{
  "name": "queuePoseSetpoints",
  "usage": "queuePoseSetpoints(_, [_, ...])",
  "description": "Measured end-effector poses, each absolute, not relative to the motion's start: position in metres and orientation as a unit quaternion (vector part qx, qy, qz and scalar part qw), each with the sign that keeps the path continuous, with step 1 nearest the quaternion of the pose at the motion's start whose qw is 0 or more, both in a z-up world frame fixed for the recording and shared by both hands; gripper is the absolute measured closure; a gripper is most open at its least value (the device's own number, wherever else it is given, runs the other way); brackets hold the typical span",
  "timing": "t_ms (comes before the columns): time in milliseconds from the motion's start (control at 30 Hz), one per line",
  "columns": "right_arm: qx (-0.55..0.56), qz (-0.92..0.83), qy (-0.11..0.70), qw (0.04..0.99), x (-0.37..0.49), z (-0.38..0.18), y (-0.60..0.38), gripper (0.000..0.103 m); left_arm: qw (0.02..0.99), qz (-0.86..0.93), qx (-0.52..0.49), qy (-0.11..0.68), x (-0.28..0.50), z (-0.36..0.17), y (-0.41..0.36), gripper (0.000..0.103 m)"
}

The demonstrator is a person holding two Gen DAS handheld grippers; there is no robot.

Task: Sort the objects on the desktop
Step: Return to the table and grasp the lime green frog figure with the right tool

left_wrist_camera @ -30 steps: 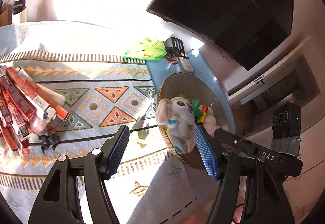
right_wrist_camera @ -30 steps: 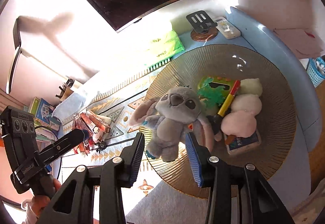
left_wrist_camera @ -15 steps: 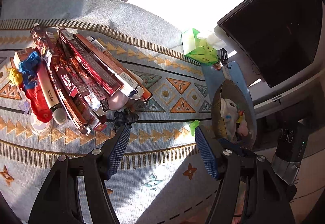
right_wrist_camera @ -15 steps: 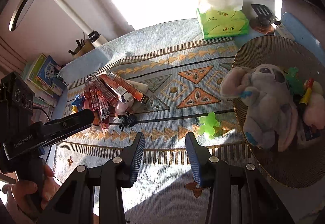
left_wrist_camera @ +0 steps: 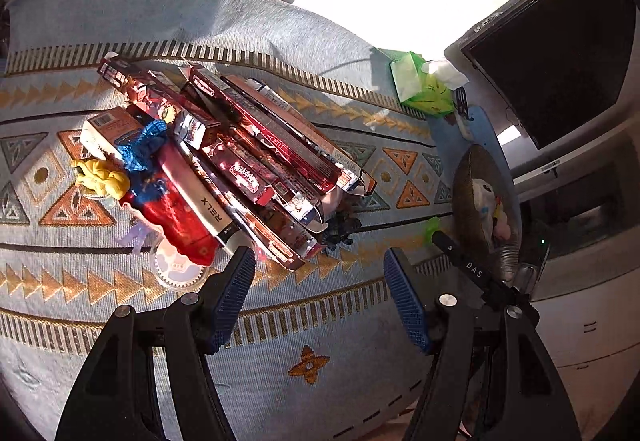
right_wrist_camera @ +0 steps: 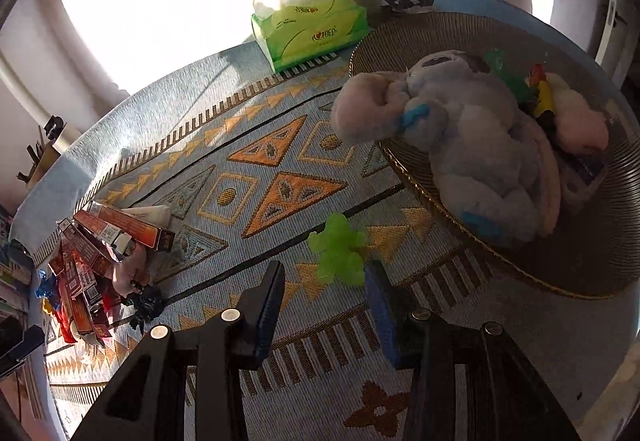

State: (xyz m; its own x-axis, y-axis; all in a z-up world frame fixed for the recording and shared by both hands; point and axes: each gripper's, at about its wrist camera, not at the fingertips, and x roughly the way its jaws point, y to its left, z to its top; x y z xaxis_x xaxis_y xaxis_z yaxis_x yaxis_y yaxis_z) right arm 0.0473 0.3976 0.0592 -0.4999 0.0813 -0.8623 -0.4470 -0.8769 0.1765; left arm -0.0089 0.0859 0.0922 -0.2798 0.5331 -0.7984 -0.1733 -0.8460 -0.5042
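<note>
Right gripper (right_wrist_camera: 324, 295) gapes empty, green toy (right_wrist_camera: 338, 255) just ahead between its tips.
Closing early could nudge that soft toy away; left gripper (left_wrist_camera: 318, 295) also spread, empty.

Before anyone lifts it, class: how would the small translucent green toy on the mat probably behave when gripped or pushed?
The green toy looks translucent and jelly-like, so it probably squashes between the right gripper fingers. It seems small and thin-limbed, so likely light. It lies flat on the woven mat, so a push would more likely drag it than roll it.
</note>
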Motion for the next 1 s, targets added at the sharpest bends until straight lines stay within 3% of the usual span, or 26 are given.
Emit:
queuePoseSetpoints(200, [-0.468, 0.839, 0.177, 0.215, 0.036, 0.046, 0.403, 0.062, 0.209, 0.788, -0.553, -0.17, -0.019, 0.09, 0.045, 0.038])
queuePoseSetpoints(500, [-0.451, 0.848, 0.17, 0.222, 0.012, 0.036, 0.395, 0.062, 0.206, 0.787, -0.559, -0.163, -0.023, 0.082, 0.021, 0.038])
queuePoseSetpoints(533, [-0.452, 0.848, 0.166, 0.222, 0.01, 0.037, 0.39, 0.068, 0.205, 0.787, -0.559, -0.162, -0.023, 0.081, 0.019, 0.038])
queuePoseSetpoints(667, [-0.463, 0.848, 0.17, 0.193, 0.01, 0.039, 0.376, 0.069, 0.19, 0.79, -0.558, -0.171, -0.023, 0.078, 0.001, 0.038])
queuePoseSetpoints(1000, [-0.493, 0.849, 0.07, 0.174, 0.011, 0.033, 0.316, 0.069, 0.154, 0.791, -0.547, -0.229, -0.026, 0.057, -0.033, 0.038])
